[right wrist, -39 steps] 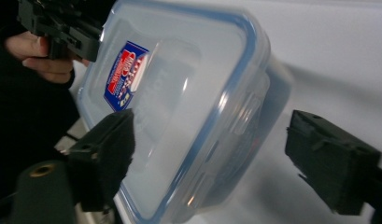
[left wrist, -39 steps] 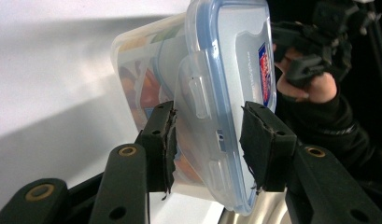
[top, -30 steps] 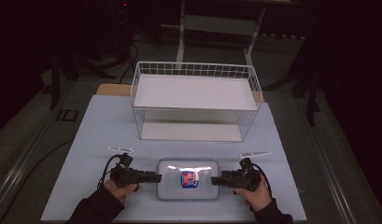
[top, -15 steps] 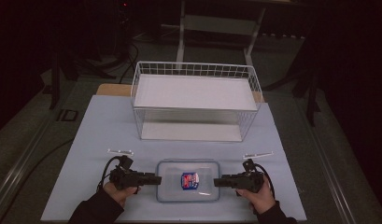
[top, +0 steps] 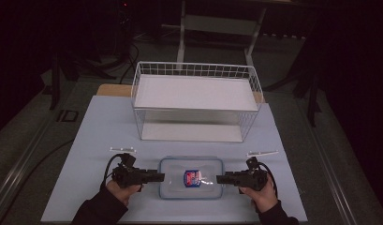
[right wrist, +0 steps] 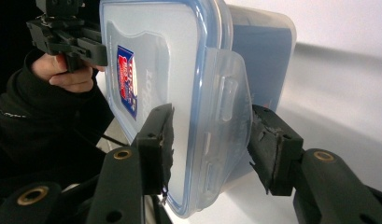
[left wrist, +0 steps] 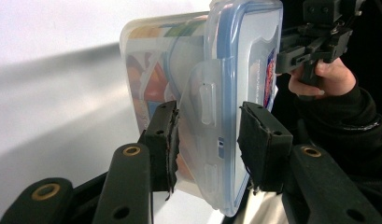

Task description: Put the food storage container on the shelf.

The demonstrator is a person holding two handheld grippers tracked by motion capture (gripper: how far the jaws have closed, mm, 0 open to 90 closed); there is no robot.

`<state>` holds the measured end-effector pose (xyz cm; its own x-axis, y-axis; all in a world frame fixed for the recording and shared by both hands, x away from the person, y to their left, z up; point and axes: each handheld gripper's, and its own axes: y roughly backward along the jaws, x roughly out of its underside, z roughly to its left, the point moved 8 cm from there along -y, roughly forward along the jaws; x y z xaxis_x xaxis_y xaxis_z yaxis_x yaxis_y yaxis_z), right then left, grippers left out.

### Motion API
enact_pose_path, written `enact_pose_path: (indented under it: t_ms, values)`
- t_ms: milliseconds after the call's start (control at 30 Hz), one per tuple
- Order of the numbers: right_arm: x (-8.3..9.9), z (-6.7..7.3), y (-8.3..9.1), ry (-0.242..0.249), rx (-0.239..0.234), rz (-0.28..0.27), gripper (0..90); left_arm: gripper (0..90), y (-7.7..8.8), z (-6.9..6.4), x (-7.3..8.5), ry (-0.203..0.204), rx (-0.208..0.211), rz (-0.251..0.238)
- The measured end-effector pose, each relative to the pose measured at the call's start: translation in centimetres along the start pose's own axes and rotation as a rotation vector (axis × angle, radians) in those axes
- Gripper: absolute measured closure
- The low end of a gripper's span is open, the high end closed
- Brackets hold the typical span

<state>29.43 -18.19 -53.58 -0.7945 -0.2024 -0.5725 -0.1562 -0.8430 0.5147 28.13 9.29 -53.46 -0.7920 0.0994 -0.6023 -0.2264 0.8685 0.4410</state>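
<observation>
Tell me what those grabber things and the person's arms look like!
Both grippers, left gripper and right gripper, are black. Each has two flat jaws with worn dark pads and brass-coloured rivets. A black cable loops from each. The person wears dark long sleeves.

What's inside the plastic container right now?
Through the container's clear wall, orange and green shapes show, possibly printed packaging or food. The lid and its label hide the rest from above.
</observation>
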Motion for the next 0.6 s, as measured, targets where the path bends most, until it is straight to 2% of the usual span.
enact_pose_path:
  t_ms: [167, 233, 433, 600]
  values:
    - [-1.9, -0.2, 0.5, 0.046, 0.022, -0.050, 51.7, 58.3, -0.2, 0.2, -2.0, -0.054, -0.007, -0.043]
    - [-2.6, -0.5, 0.7, 0.053, 0.034, -0.072, 51.4, 58.2, -0.5, 0.5, -2.5, -0.069, -0.007, -0.046]
    - [-4.2, -2.1, 0.9, 0.072, 0.057, -0.095, 51.0, 58.2, -1.5, 1.3, -4.0, -0.077, -0.013, -0.060]
    - [-5.2, -2.9, 0.8, 0.086, 0.070, -0.116, 50.5, 58.1, -2.0, 2.0, -5.2, -0.104, -0.028, -0.085]
